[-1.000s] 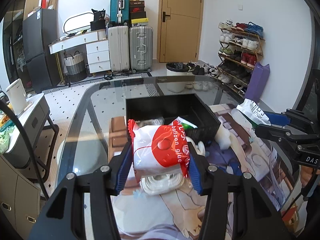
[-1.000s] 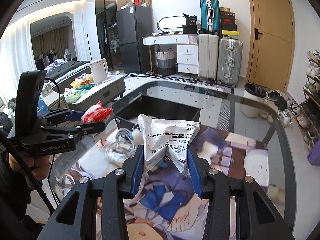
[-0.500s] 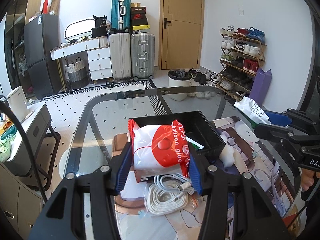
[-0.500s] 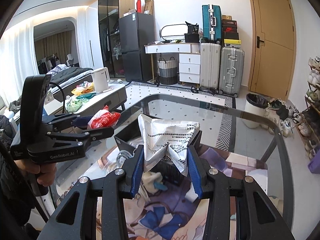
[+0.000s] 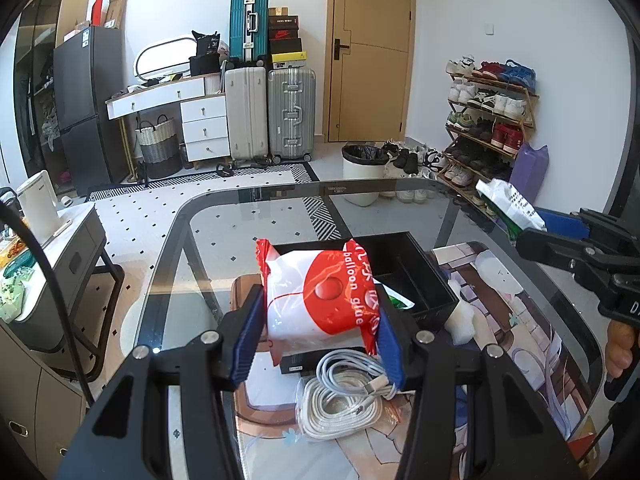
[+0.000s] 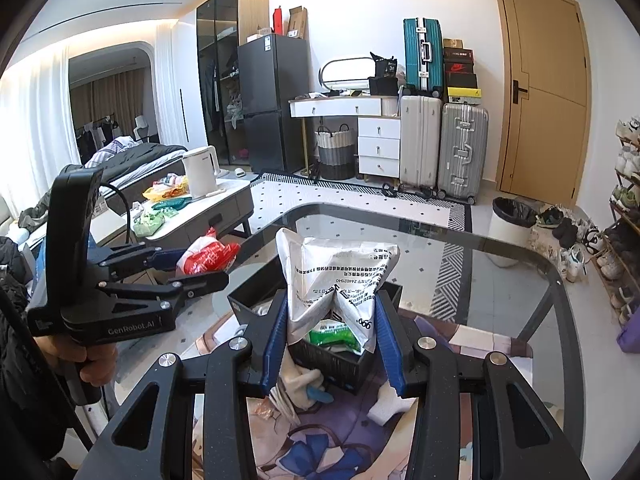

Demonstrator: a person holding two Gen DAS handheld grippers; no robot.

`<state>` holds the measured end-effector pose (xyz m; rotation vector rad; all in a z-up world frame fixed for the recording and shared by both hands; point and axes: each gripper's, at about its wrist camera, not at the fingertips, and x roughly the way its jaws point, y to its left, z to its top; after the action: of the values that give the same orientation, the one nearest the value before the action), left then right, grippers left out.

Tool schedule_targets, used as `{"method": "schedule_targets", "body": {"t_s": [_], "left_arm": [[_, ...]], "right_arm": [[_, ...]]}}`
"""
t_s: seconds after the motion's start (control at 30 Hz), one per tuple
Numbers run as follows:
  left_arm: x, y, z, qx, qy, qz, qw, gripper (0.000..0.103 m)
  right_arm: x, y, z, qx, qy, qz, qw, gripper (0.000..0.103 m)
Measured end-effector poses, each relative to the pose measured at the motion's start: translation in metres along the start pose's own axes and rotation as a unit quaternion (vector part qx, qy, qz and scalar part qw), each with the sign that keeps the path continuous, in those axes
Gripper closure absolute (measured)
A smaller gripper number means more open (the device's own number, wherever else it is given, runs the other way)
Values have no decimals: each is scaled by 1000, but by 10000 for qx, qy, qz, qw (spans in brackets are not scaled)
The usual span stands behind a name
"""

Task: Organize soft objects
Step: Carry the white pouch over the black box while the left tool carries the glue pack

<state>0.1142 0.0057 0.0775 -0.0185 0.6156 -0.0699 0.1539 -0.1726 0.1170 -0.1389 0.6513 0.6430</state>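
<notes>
My left gripper [image 5: 320, 332] is shut on a red and white "balloon glue" bag [image 5: 320, 292], held above the glass table. The same bag [image 6: 208, 256] shows in the right wrist view, clamped in the left gripper [image 6: 192, 268]. My right gripper [image 6: 332, 344] is shut on a silver foil pouch [image 6: 336, 276], held over the near end of the black bin [image 6: 332, 364]. In the left wrist view that pouch [image 5: 512, 204] sticks out of the right gripper [image 5: 532, 228] at the right. The black bin [image 5: 404, 276] holds a green packet [image 6: 332, 334].
A bagged coil of white cable [image 5: 344, 396] lies on the printed mat [image 5: 500, 292] before the bin. White foam pieces [image 5: 460, 320] and a crumpled cloth [image 6: 300, 384] lie beside it. The glass table's edge [image 5: 172, 240] curves left. A person's hand [image 6: 92, 364] grips the left handle.
Both grippers rose with their bags, so the table and bin sit lower in both views. The cable coil has come into full view under the left gripper. Both grips are unchanged.
</notes>
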Motion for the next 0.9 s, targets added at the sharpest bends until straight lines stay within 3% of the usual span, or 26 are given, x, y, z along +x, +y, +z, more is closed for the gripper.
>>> {"method": "schedule_targets", "body": {"t_s": [0.4, 0.9], "left_arm": [[13, 5, 6, -27, 48, 6, 10000, 52], [60, -4, 9, 76, 376, 81, 9992, 52]], "right_arm": [[22, -6, 4, 120, 121, -10, 9999, 61], [76, -11, 3, 63, 517, 139, 9985, 61]]}}
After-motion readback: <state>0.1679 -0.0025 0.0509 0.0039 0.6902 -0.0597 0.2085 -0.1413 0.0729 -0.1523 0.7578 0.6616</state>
